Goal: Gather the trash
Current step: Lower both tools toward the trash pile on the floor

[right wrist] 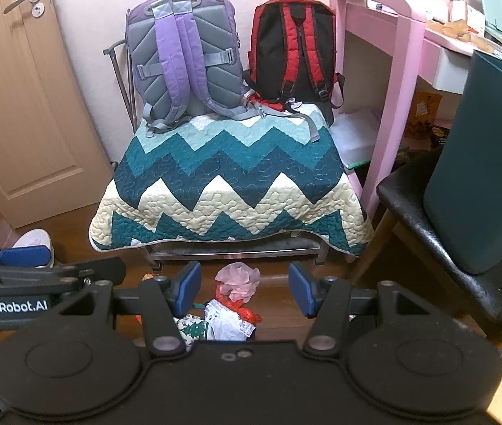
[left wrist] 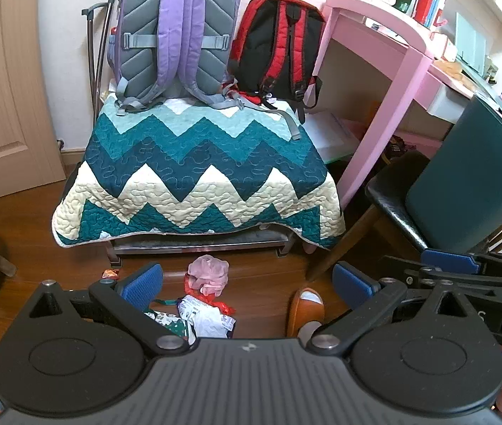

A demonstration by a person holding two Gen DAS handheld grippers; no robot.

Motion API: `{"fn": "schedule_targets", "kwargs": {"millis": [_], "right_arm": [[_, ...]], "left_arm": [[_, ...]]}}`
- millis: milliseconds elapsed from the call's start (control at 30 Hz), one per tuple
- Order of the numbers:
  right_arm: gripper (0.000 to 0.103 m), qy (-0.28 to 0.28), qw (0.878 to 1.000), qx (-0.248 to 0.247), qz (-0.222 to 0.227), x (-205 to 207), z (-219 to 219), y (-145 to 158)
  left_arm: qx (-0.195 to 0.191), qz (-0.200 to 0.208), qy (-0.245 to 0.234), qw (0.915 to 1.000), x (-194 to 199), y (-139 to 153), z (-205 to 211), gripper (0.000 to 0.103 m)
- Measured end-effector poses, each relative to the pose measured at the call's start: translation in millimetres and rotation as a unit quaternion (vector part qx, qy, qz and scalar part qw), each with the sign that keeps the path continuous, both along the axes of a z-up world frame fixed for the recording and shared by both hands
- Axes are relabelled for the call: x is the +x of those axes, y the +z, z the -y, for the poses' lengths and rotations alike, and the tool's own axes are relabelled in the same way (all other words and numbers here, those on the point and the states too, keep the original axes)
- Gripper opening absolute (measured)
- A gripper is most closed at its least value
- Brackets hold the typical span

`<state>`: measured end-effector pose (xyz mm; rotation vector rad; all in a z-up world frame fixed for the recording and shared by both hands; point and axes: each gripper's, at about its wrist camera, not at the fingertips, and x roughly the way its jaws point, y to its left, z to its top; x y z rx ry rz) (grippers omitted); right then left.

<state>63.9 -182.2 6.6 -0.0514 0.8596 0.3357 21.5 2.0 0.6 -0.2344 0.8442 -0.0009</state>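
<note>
Both grippers, left gripper point(left wrist: 247, 281) and right gripper point(right wrist: 245, 288), gape wide and empty over one trash pile point(left wrist: 203, 306) on the wood floor point(left wrist: 28, 233). Two backpacks, purple backpack point(left wrist: 176, 35) and red backpack point(left wrist: 281, 44), stand at the quilted bench's point(left wrist: 194, 173) back edge beside one pink desk point(left wrist: 392, 56).

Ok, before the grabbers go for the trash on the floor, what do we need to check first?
1. Left gripper open: ok, jaws spread wide and holding nothing.
2. Right gripper open: ok, empty too.
3. Trash pile in view: ok, wrappers and a pink puff on the floor in front of the quilt-covered bench.
4. Trash lined up between the fingers: ok in both views.
5. Slipper out of the way: cannot tell, it sits close beside the pile.
6. Bin or bag for the trash: cannot tell, none is in view.
</note>
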Motion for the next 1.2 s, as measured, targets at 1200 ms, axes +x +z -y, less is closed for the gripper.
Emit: {"fn": "schedule_targets", "kwargs": {"millis": [1200], "right_arm": [[0.054, 0.189, 0.963, -0.009, -0.191, 184.3, -96.5, -302.3]], "left_arm": [[-0.065, -0.306, 0.158, 0.9365, 187.4, -322.1, -152.0, 0.103]]}}
